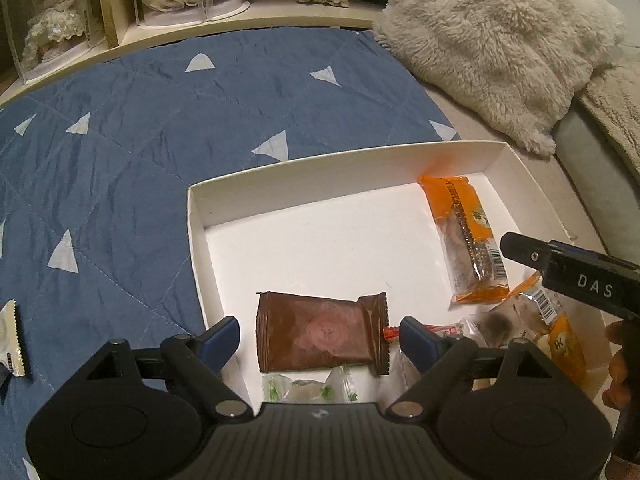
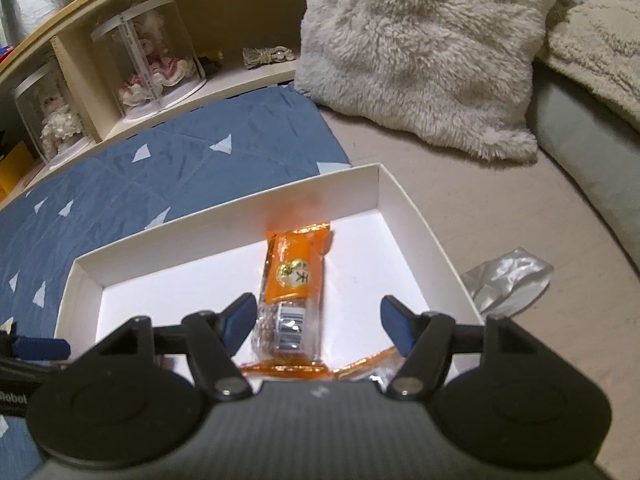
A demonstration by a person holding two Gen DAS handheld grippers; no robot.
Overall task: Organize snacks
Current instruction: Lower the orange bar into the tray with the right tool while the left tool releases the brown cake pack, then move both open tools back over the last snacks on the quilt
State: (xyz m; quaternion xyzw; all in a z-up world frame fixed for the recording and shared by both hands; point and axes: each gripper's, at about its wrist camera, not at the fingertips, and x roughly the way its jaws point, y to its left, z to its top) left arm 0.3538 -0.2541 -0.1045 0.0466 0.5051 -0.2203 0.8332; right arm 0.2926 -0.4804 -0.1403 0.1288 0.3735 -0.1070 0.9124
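Snack sorting into a white box [image 1: 200, 216] set on a blue quilt [image 1: 120, 120].
Both the left tool [image 1: 320, 334] and the right tool [image 2: 316, 320] are held spread apart, empty; a brown packet [image 1: 320, 336] and an orange packet [image 2: 296, 276] are seen lying inside the box.

Warm, dim indoor light. The white box [image 1: 400, 168] floor glares, nearly blown out, while the corners fall to black. Fisheye bending curves the shelf [image 2: 120, 20] edge. The right wrist view is softer, with blurred wrapper print.
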